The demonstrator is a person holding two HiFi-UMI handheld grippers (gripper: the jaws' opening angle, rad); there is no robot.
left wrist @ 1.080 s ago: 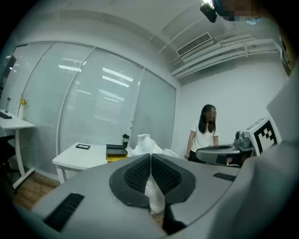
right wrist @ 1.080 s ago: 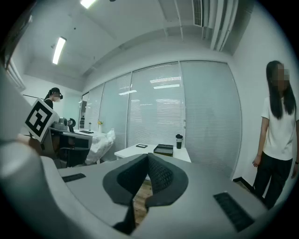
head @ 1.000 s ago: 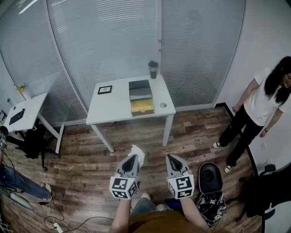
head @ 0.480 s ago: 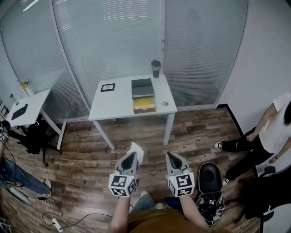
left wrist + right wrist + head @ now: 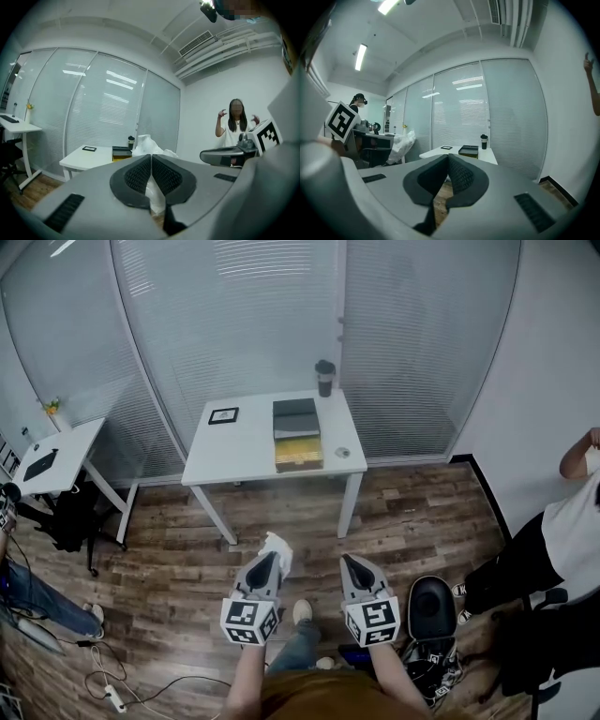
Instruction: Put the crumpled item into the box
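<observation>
White and glossy, creased into peaks, crumpled sheet (image 5: 277, 545) clamped between ribbed black pads (image 5: 138, 176) of left claw (image 5: 271, 557) above plank floor (image 5: 169, 568), well apart from flat yellow box (image 5: 299, 456) and dark cup (image 5: 324, 377) on white bench (image 5: 234, 451); right claw (image 5: 349, 562) pressed together, empty, person (image 5: 572, 540) off to its right.

The crumpled item (image 5: 278, 544) looks like thin white plastic film (faintly glossy). The bench (image 5: 242, 448) top is smooth, matt white. The floor (image 5: 178, 554) is grained wood planking.
</observation>
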